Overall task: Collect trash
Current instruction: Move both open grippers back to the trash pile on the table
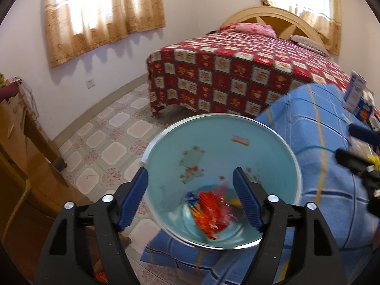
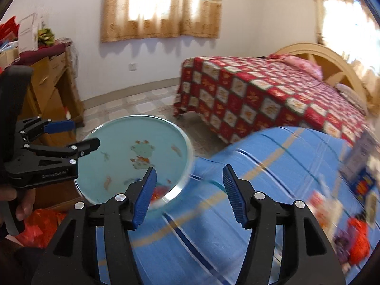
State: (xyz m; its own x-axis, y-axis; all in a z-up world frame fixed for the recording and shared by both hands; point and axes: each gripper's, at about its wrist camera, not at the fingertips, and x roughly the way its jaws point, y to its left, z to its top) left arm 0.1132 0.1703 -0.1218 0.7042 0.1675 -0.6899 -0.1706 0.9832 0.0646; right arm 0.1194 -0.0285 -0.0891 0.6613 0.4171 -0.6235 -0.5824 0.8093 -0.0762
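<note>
A light blue bin (image 1: 213,142) with a metal rim rests at the edge of a blue striped cloth (image 1: 320,166). Orange and red wrappers (image 1: 211,211) lie at its bottom. My left gripper (image 1: 190,199) is wide, with the bin's near rim between its fingers; whether the pads touch the rim I cannot tell. In the right wrist view the bin (image 2: 118,147) is at the left, and the left gripper (image 2: 71,135) reaches over it. My right gripper (image 2: 190,194) is open and empty above the cloth (image 2: 261,166). Blurred trash (image 2: 356,239) lies on the cloth at the right.
A bed with a red checked cover (image 1: 237,71) stands behind. A wooden dresser (image 1: 19,154) is at the left. A red plastic bag (image 2: 40,225) lies on the floor. Boxes (image 1: 356,95) stand on the cloth at the far right.
</note>
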